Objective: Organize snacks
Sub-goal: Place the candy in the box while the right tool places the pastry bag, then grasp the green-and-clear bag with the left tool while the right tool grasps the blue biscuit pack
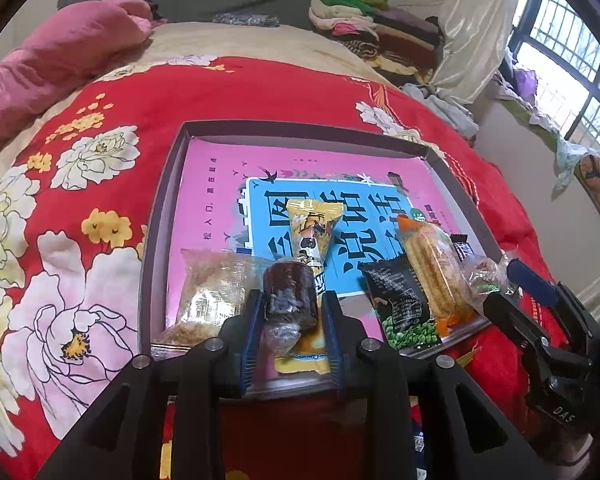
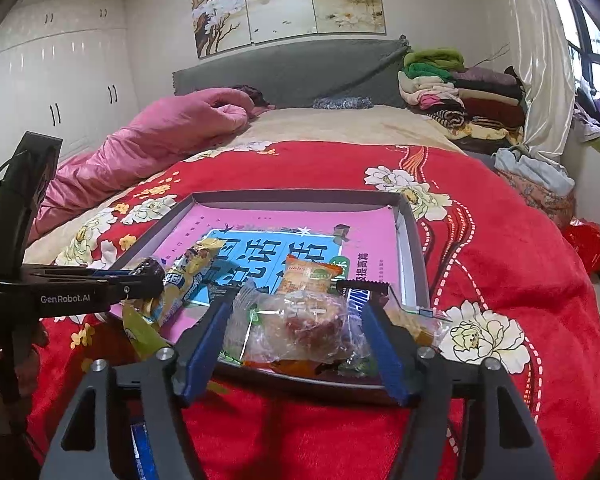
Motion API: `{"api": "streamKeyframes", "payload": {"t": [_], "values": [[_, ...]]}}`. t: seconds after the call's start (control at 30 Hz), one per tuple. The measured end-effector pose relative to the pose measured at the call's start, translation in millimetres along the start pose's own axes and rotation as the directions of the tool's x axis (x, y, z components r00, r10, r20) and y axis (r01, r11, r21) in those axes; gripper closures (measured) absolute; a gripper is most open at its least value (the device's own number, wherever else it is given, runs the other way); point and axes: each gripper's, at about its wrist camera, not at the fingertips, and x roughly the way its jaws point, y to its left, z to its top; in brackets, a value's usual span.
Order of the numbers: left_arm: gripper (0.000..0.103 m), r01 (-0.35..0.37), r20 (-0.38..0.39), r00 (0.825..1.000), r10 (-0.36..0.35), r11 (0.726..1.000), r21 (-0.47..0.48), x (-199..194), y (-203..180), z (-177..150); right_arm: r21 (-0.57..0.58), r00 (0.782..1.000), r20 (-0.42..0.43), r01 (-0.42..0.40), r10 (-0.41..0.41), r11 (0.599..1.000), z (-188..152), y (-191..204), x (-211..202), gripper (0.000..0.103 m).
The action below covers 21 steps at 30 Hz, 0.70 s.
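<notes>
The left gripper (image 1: 291,312), clenched on a dark cellophane-wrapped sweet (image 1: 289,295), should set it flat beside the yellow packet (image 1: 313,232) in the near shallow grey tray (image 1: 162,216), while the right gripper (image 2: 300,334) gapes around a clear-wrapped pastry (image 2: 300,326).

The left gripper (image 1: 291,312) has its two blue fingers (image 1: 250,332) squeezed tight on a dark wrapped snack (image 1: 290,294). The right gripper (image 2: 300,344) has its fingers (image 2: 384,348) spread wide apart, holding nothing.
</notes>
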Motion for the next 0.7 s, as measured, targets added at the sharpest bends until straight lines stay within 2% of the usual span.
{"api": "streamKeyframes", "payload": {"t": [0.07,0.13,0.47,0.6,0.7], "values": [[0.066,0.003,0.000,1.000,-0.003,1.000,0.002,-1,-1,0,0.003,1.000,0.006,-0.005,0.005,1.000,0,0,-3,0.033],[0.059,0.001,0.002,1.000,-0.001,1.000,0.008,-2,-2,0,0.004,1.000,0.015,-0.006,0.006,1.000,0,0,-6,0.031],[0.046,0.015,0.012,1.000,-0.016,1.000,0.025,-13,-7,-1,0.000,0.998,0.050,-0.033,0.033,0.999,2,4,-23,0.025],[0.035,0.022,0.025,0.999,-0.022,0.999,0.028,-21,-8,-1,-0.007,0.998,0.049,-0.042,0.042,0.999,1,7,-27,0.024],[0.032,0.024,0.037,0.999,-0.025,0.999,0.029,-27,-7,-1,-0.013,0.997,0.050,-0.054,0.054,0.998,0,10,-31,0.023]]}}
